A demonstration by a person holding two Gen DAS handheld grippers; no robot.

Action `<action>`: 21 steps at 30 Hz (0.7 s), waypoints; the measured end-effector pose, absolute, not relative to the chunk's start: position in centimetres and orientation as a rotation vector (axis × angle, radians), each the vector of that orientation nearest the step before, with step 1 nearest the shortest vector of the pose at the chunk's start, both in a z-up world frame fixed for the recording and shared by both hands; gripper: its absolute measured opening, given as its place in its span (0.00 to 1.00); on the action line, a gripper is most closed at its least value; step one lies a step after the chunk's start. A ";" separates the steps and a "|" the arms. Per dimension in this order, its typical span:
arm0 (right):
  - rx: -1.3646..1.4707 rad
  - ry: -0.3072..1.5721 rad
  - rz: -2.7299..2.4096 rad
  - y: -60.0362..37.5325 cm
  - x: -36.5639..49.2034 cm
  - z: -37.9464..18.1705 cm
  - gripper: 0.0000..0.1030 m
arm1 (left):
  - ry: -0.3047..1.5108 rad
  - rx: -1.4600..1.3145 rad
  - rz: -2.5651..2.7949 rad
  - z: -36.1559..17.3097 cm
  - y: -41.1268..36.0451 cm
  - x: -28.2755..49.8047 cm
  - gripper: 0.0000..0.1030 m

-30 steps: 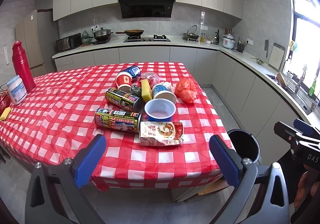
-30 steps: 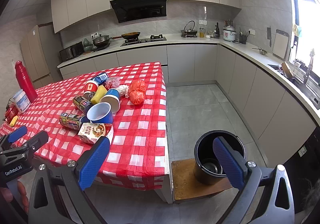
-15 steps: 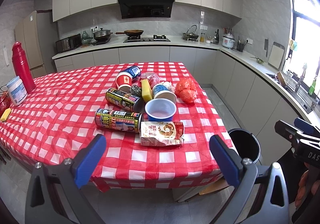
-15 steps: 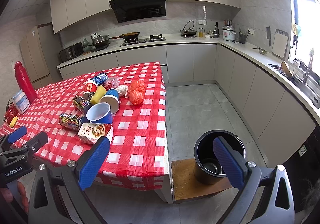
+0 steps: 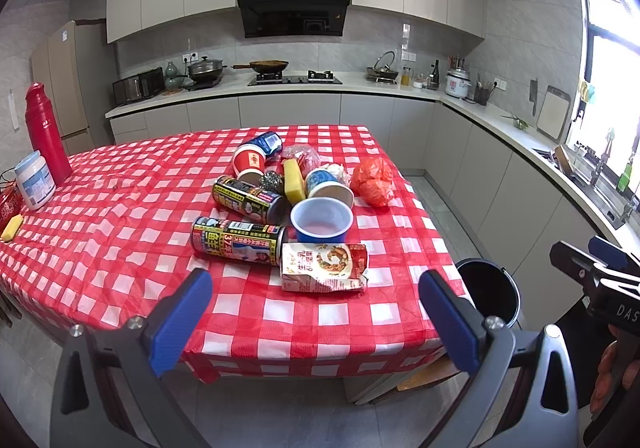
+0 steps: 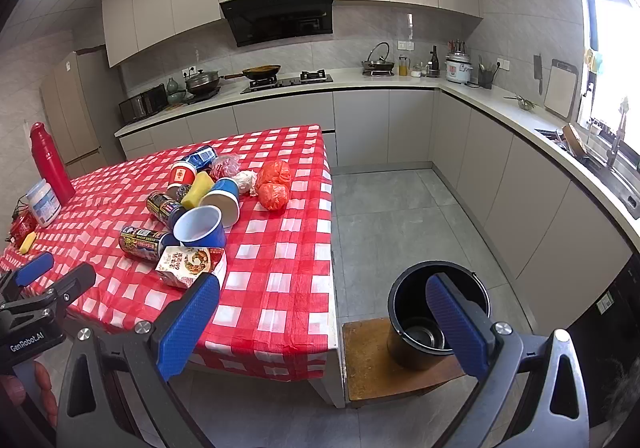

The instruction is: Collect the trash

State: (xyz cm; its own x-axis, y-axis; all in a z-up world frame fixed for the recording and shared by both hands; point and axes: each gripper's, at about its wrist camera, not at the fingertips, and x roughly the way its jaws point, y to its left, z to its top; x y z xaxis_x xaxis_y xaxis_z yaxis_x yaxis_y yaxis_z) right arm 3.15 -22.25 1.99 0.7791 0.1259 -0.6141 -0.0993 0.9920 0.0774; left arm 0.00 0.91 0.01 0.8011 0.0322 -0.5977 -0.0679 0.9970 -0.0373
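A: Left gripper [image 5: 316, 318] fingers [image 5: 182, 314] are sitting spread wide, grasping nothing. Right gripper [image 6: 322, 324] is showing the same: released, nothing between the pads. Both are hanging short of the near edge of the surface [image 5: 120, 232], probably because nothing is picked yet.

B: Where is the trash lying?

A: All of it is sitting in one cluster toward the right end of the checked cloth, well apart from the red flask [image 5: 45, 132] and white jar [image 5: 35, 186] at the far left. That is putting it on the side nearest the black bucket [image 6: 438, 308].

B: Bucket position?

A: It is standing on a low wooden board [image 6: 372, 360] on the floor, just off the corner, mouth up. Looks placed for a short carry.

B: First target?

A: Guessing the snack bag [image 5: 323, 267]. It is lying flat at the near edge of the pile, touching the long can [image 5: 238, 241], with the blue cup [image 5: 321, 219] just behind. The orange bags [image 5: 374, 182] are sitting to the right, further back.
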 end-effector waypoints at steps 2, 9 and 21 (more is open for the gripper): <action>0.040 0.665 0.120 -22.2 3.2 2.0 1.00 | 0.639 -0.054 0.052 0.0 0.9 -0.1 1.00; 0.038 0.666 0.123 -22.3 3.1 2.1 1.00 | 0.640 -0.056 0.052 0.0 1.0 -0.2 1.00; 0.039 0.668 0.127 -22.4 3.4 2.1 1.00 | 0.639 -0.056 0.059 0.1 1.0 -0.3 1.00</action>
State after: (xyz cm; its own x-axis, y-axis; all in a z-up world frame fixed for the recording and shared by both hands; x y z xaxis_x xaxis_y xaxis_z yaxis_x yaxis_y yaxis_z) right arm 3.41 -22.37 2.06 0.7778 0.1302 -0.6148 -0.1052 0.9915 0.0769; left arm -0.30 0.97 0.14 0.8013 0.0374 -0.5971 -0.0721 0.9968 -0.0344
